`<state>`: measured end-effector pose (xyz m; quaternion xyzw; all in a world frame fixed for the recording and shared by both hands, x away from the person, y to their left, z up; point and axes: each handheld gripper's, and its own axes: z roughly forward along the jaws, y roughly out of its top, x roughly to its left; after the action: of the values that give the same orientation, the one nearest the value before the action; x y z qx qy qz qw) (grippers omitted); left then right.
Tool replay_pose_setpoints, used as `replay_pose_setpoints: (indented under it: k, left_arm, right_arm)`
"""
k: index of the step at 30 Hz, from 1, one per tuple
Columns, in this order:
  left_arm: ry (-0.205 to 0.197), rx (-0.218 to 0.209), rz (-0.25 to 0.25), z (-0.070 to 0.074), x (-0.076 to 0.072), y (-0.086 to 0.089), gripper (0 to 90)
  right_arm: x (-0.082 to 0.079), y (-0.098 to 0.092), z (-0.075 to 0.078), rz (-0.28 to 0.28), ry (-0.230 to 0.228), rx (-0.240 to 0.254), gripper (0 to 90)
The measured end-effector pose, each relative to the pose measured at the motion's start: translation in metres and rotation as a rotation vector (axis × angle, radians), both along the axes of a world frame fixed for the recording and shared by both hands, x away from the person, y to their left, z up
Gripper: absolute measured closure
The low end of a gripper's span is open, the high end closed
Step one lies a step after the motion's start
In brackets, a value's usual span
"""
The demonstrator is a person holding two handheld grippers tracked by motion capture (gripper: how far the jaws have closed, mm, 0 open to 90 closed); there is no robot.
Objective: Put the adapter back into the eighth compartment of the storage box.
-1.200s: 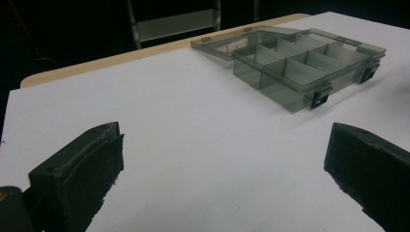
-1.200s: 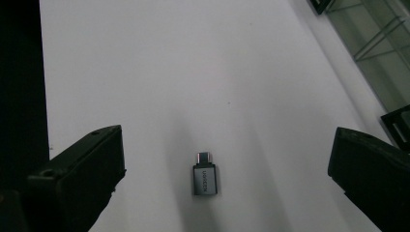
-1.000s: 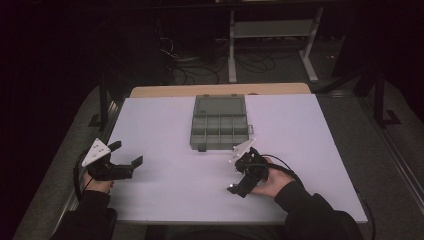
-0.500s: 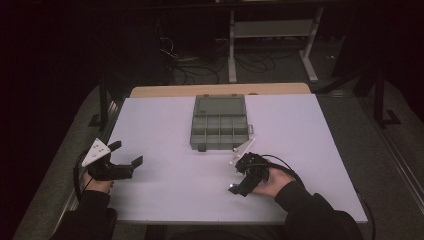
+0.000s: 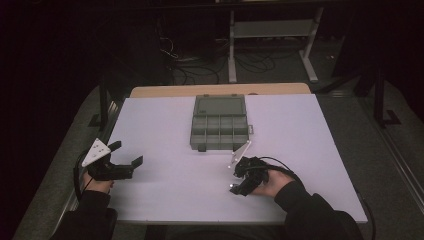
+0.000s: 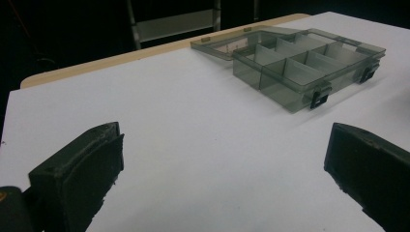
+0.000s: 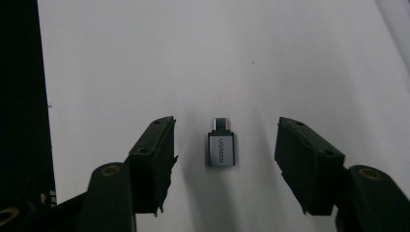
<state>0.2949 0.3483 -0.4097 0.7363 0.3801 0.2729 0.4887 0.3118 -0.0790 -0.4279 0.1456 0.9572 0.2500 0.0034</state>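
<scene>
Small grey adapter (image 7: 220,145) flat on the white desk (image 7: 241,58), dead centre of the right gripper view, metal plug end pointing toward the top of the frame, lettering running along its body. Right gripper (image 7: 222,159) straddling it, jaws just been closing in, now roughly half open, one black pad either side of the adapter with a strip of bare desk showing on both sides. No contact yet, nothing gripped. In the high view, right gripper (image 5: 243,181) at lower right of centre, tilted down at the desk, adapter too small to pick out there. Above it, middle of the frame, a smoky-grey compartment box (image 5: 219,123) lying open, lid folded back toward the far edge, dividers visible, latches on the near side. Over at lower left, left gripper (image 5: 120,159) near the desk's edge, well apart from the box. In the left gripper view, left gripper jaws spread wide over bare desk, nothing between them, box (image 6: 300,63) in the upper right.
</scene>
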Motion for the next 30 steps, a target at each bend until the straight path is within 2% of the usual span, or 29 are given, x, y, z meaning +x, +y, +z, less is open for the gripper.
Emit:
replay_pose_setpoints:
  k: [4, 5, 6, 16, 19, 20, 26, 30]
  left_arm:
    - [-0.001, 0.000, 0.000, 0.0000, 0.0000, 0.0001, 0.0]
    - [0.000, 0.000, -0.001, -0.0001, 0.0000, 0.0000, 0.0]
    - [0.000, 0.000, -0.001, 0.0000, 0.0000, -0.0001, 0.0]
    - [-0.001, -0.001, 0.000, 0.0000, 0.0000, 0.0000, 0.0]
    - [0.000, 0.000, -0.001, -0.0001, 0.0000, -0.0001, 0.0]
    - [0.000, 0.000, -0.001, 0.0000, 0.0000, -0.0002, 0.0]
    - [0.000, -0.001, -0.001, -0.0001, 0.0001, -0.0002, 0.0]
    - [0.000, 0.000, -0.001, -0.0001, 0.0001, -0.0003, 0.0]
  right_arm:
    - [-0.0005, 0.0009, -0.0003, 0.006, 0.002, 0.000, 41.7]
    - [-0.0005, 0.0009, -0.0003, 0.006, 0.002, 0.000, 43.7]
    - [-0.0012, 0.0016, -0.0008, 0.009, -0.001, -0.006, 49.5]
    - [-0.0017, 0.0031, -0.0025, 0.020, 0.003, -0.023, 63.6]
    - [-0.0018, 0.0034, -0.0030, 0.019, 0.003, -0.027, 64.9]
    - [-0.0022, 0.0042, -0.0043, 0.021, -0.002, -0.041, 67.4]
    - [-0.0021, 0.0046, -0.0051, 0.024, -0.017, -0.048, 74.3]
    - [-0.0022, 0.0050, -0.0050, 0.026, -0.017, -0.052, 74.5]
